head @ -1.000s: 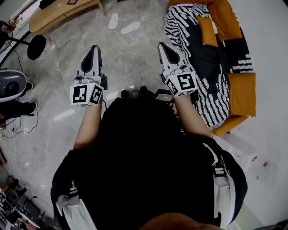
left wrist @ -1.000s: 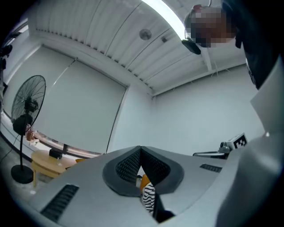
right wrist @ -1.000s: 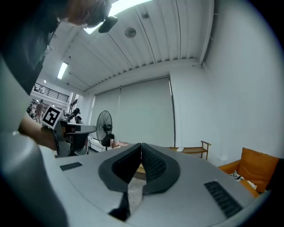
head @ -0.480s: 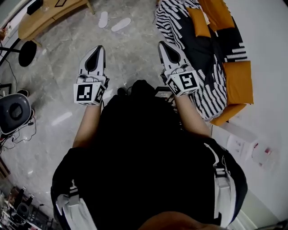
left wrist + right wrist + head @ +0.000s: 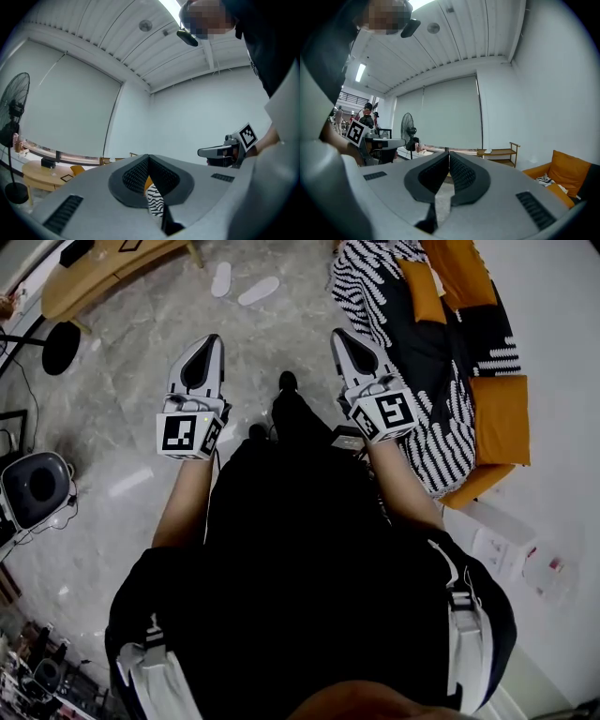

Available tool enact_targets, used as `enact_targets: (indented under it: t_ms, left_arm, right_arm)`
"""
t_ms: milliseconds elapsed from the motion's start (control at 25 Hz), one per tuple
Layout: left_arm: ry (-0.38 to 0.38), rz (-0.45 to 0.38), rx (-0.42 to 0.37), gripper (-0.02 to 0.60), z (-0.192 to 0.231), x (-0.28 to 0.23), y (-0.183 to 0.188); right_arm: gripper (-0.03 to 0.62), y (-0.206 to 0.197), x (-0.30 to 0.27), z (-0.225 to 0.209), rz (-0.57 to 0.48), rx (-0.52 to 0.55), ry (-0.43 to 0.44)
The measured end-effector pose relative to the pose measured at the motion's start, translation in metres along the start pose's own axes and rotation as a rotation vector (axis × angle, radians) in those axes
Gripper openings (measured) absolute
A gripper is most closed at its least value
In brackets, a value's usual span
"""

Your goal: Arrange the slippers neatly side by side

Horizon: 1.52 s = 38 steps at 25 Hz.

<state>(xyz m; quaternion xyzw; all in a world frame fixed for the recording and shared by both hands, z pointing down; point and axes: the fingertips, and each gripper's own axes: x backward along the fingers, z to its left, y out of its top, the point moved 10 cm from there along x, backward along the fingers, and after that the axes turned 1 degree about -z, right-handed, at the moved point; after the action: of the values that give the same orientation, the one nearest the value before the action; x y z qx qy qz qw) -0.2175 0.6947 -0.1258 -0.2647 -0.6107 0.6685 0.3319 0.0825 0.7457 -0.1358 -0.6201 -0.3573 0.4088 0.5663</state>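
1. Slippers (image 5: 258,290) are in neither tool. The left tool (image 5: 214,339) has its jaws pressed together at the tips with nothing between them. The right tool (image 5: 337,335) is closed the same way and is also empty.
2. Both tools are held out in front of the person, roughly level and side by side, pointing toward the top of the head view. A dark shoe (image 5: 288,382) shows on the floor between them.
3. Beyond the tips is a stretch of bare grey marble floor (image 5: 272,338). The two white slippers lie on it well ahead of the tools, closer to the left tool's line than to the right's.
4. The left-hand slipper (image 5: 221,279) has its long axis almost up and down in the head view. The right-hand slipper (image 5: 259,290) lies slantwise, from lower left to upper right. They are near each other but apart and not parallel, and the gap widens toward their far ends. They are too small to tell toe from heel.
5. Open floor surrounds the pair.
   - A wooden table (image 5: 103,273) stands off to their left.
   - A sofa (image 5: 497,418) under a black-and-white striped blanket (image 5: 375,296) runs along the right, with its edge just beside the right tool.
   - A round black base (image 5: 61,348) and a grey device (image 5: 37,488) sit at the floor's left margin.
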Motion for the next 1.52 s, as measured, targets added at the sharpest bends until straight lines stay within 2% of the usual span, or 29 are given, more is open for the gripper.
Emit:
enact_targets:
  t_ms: [360,600,800,1040,1240,1400,1520]
  left_arm:
    - [0.053,0.022,-0.023,0.014,0.018,-0.036,0.001]
    - [0.083,0.039,-0.055,0.014,0.034,-0.079,0.001]
    - [0.07,0.04,-0.103,0.014,0.041,-0.126,0.007]
    - [0.113,0.058,-0.1,0.014,0.056,-0.18,0.01]
    - [0.067,0.042,-0.05,0.014,0.074,-0.22,0.001]
    - [0.096,0.068,-0.072,0.014,0.077,-0.251,-0.006]
    - [0.108,0.055,-0.07,0.014,0.08,-0.27,-0.005]
  right_arm:
    - [0.031,-0.007,-0.045,-0.034,-0.019,-0.035,0.054]
    - [0.031,-0.009,-0.089,-0.069,-0.035,-0.06,0.078]
    - [0.031,-0.004,-0.126,-0.105,-0.048,-0.056,0.11]
    - [0.031,0.0,-0.168,-0.152,-0.044,-0.078,0.147]
    - [0.031,-0.001,-0.209,-0.182,-0.032,-0.089,0.199]
    - [0.031,-0.002,-0.236,-0.201,-0.03,-0.088,0.265]
    - [0.031,-0.006,-0.253,-0.218,-0.016,-0.098,0.272]
